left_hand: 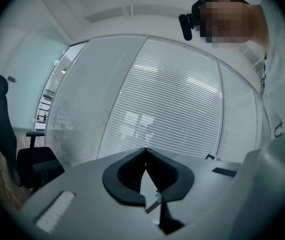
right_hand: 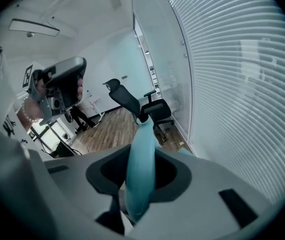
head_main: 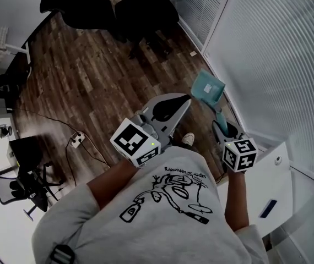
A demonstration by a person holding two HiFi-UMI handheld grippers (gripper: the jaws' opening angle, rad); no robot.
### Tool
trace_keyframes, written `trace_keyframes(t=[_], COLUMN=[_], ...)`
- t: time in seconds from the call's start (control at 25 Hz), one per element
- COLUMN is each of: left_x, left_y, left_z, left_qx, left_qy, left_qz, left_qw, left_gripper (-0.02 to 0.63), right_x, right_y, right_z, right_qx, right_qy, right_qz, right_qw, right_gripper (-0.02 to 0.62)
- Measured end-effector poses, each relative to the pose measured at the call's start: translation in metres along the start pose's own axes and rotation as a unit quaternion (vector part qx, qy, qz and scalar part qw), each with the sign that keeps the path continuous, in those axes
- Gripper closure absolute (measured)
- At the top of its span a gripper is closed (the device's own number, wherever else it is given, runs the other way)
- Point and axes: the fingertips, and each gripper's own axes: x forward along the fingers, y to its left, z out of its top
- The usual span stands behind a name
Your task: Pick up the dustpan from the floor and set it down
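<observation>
Teal dustpan [head_main: 207, 88] | handle clamped in right gripper [head_main: 221, 125], aloft over the wooden floor's [head_main: 91, 81] right edge | left gripper [head_main: 183, 100] jaws pressed together, empty | pickup judged done; setting down remains.

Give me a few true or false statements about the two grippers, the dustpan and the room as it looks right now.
1. The right gripper is closed on the handle of the dustpan. True.
2. The dustpan lies flat on the floor. False: it hangs from the right gripper, clear of the floor.
3. The left gripper holds a brush. False: its fingers are together with nothing between them.
4. Two black office chairs stand on the wooden floor. True.
</observation>
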Motion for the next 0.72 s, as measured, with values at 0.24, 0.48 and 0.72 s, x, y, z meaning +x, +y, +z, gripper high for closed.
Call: trace_keyframes(t=[0.24,0.48,0.72], left_x=[-0.003,-0.002,0.000], left_y=[0.000,0.000,-0.001], left_z=[-0.001,0.002,0.007], left_qx=[0.003,0.009,0.009], left_qy=[0.003,0.002,0.002], left_qz=[-0.001,-0.006,-0.007], left_qw=[1.0000,0.9999,0.9999], left_gripper=[0.604,0.604,0.604], right_x=[-0.029,-0.056,-0.074], right_y=[0.020,0.031,0.038], right_z=[0.020,0.039,0.051], right_qx=[-0.017,-0.025,-0.029], right_qy=[0.000,-0.006,-0.005], right_qz=[0.003,0.001,-0.004], right_qw=[1.000,1.000,1.000], right_gripper=[0.509,0.509,0.509])
